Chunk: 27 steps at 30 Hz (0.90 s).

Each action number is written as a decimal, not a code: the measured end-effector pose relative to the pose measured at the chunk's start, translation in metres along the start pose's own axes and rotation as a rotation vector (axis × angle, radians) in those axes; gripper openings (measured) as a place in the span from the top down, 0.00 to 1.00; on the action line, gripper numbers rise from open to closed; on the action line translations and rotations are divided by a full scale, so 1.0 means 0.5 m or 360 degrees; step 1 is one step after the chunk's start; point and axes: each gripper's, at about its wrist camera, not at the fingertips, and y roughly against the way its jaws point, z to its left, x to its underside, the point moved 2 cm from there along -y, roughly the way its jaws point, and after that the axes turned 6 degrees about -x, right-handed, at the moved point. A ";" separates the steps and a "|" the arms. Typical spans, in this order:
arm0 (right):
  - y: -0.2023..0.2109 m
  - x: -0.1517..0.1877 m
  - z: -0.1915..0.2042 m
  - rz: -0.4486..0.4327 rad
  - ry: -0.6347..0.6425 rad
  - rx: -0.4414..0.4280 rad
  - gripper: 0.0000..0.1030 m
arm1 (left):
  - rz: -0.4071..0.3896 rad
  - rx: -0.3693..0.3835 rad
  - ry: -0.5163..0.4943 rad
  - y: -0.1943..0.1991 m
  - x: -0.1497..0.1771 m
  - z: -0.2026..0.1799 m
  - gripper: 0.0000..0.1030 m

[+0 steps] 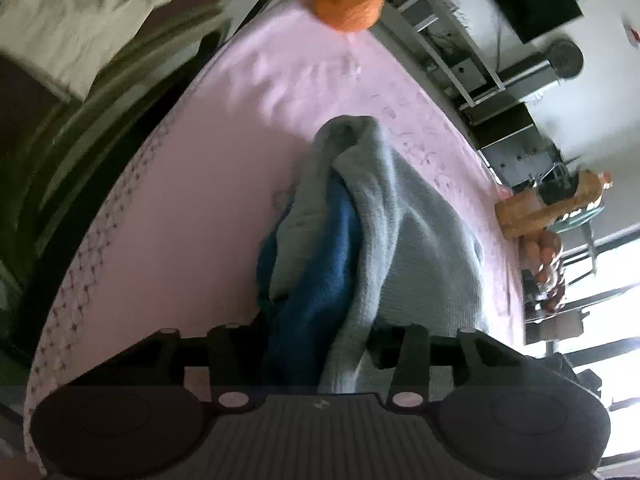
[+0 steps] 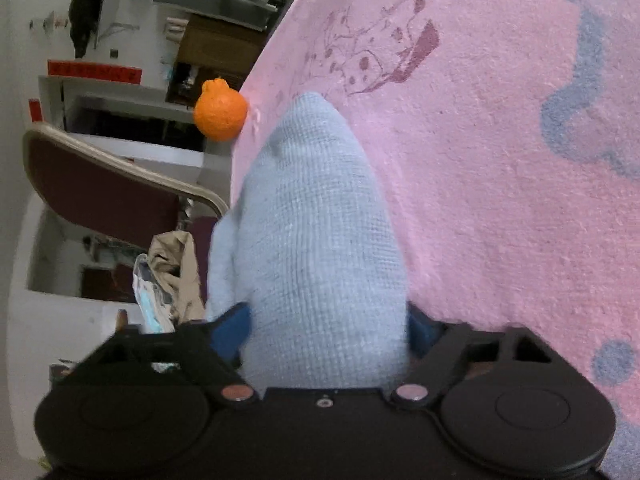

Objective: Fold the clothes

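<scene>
Our left gripper (image 1: 316, 360) clamps the grey-and-blue knit garment (image 1: 384, 240), which trails forward over the pink tablecloth (image 1: 200, 160) toward an orange (image 1: 349, 1). Our right gripper (image 2: 326, 352) grips the same garment, bunched directly between its fingers.

A pale grey-blue knitted garment (image 2: 316, 240) with a dark blue inner side (image 1: 316, 264) is seen on a pink textured cloth (image 2: 480, 200) printed with maroon line drawings and grey-blue squiggles; an orange round fruit (image 2: 220, 110) is seen at its edge.
</scene>
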 end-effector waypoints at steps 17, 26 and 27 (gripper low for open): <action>0.207 0.003 0.071 -0.0250 0.0113 -0.0147 0.64 | -0.0200 0.0253 -0.0214 0.082 0.062 -0.228 0.68; 0.527 -0.079 -0.038 -0.0676 0.0020 -0.0103 0.64 | -0.0055 0.0423 -0.0559 -0.113 0.148 -0.586 0.68; 0.562 -0.094 -0.054 -0.0722 0.0006 -0.0087 0.64 | -0.0046 0.0439 -0.0597 -0.134 0.158 -0.623 0.68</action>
